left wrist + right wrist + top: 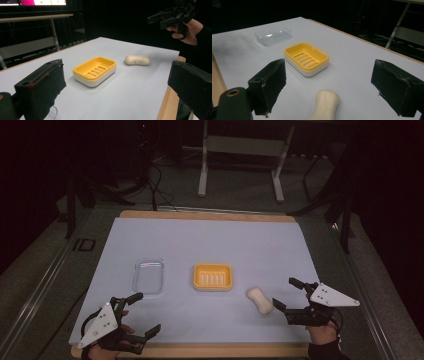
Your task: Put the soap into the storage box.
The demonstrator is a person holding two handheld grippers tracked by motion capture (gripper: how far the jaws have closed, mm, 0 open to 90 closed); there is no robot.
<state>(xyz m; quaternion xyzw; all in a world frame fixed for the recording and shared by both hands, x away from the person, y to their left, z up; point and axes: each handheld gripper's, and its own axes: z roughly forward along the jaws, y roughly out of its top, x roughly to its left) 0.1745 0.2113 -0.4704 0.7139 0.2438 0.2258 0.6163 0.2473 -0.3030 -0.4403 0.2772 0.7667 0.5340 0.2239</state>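
A yellow soap dish (213, 277) with a slotted floor sits in the middle of the white sheet (210, 240); it also shows as the yellow soap dish (95, 70) and the yellow soap dish (307, 58). A cream bar of soap (259, 300) lies to its right on the sheet, seen too as the soap (137, 60) and the soap (324, 106). My right gripper (287, 294) is open just right of the soap, with nothing between its jaws. My left gripper (145, 313) stands open near the front left edge, apart from everything.
A clear plastic lid (149, 275) lies left of the dish, also the clear lid (273, 35). The wooden table edge (200, 350) runs along the front. Metal stand legs (202, 175) rise behind the table in the dark.
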